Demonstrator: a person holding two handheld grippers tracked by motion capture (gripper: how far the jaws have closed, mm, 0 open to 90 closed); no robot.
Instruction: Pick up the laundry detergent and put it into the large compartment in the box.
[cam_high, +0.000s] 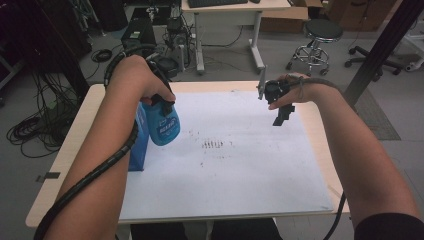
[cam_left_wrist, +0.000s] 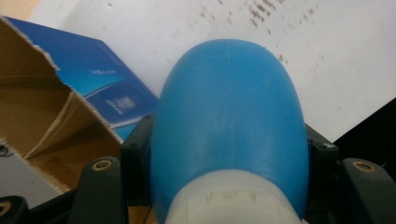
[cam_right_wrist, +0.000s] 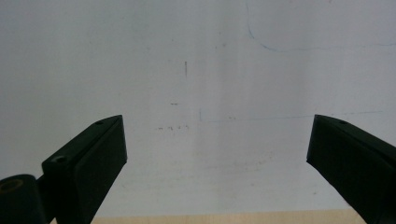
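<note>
Left tongs (cam_high: 161, 102) clamped on blue bottle (cam_high: 163, 124), held upright just above the open blue carton (cam_high: 138, 145), beside its right edge. Right tongs (cam_high: 283, 112) apart, empty, well right of the carton, above the white surface (cam_high: 240, 175).

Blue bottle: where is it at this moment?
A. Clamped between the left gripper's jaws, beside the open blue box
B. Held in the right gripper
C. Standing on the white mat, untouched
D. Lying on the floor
A. The left gripper has its jaws pressed on both sides of the blue bottle, beside the open blue box; the right gripper is open over the white mat.
</note>
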